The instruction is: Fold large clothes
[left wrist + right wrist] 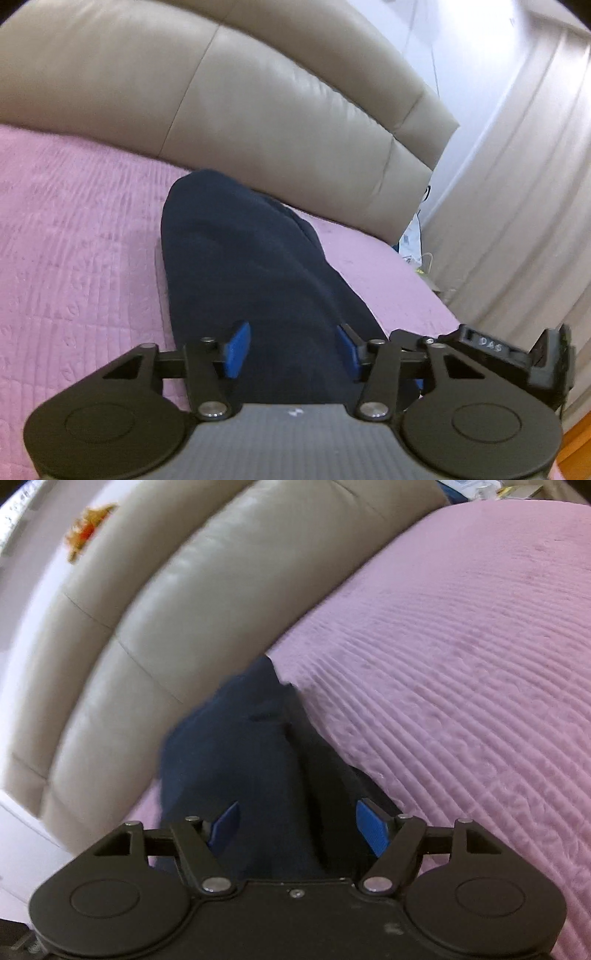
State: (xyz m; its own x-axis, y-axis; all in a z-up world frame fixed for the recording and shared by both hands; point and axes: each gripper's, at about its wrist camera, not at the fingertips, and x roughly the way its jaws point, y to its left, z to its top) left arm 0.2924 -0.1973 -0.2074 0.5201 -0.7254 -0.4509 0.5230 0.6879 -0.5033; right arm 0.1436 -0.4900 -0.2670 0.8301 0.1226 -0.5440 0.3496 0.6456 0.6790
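A dark navy garment (pixel 251 266) lies in a long strip on the pink quilted bedspread (pixel 74 258), reaching toward the beige padded headboard (pixel 258 110). My left gripper (pixel 293 350) is open, its blue pads (pixel 238 349) standing wide apart over the near end of the garment. In the right wrist view the same navy garment (pixel 240 757) lies bunched against the headboard (pixel 147 627). My right gripper (pixel 297 829) is open over the cloth, its blue pads (pixel 373 829) apart. Neither gripper holds the fabric.
The bedspread (pixel 461 664) stretches wide to the right in the right wrist view. Pale curtains (pixel 517 184) hang beyond the bed's right edge, with small clutter (pixel 412 240) on the floor beside the headboard. The other gripper's black body (pixel 517 350) shows at the right.
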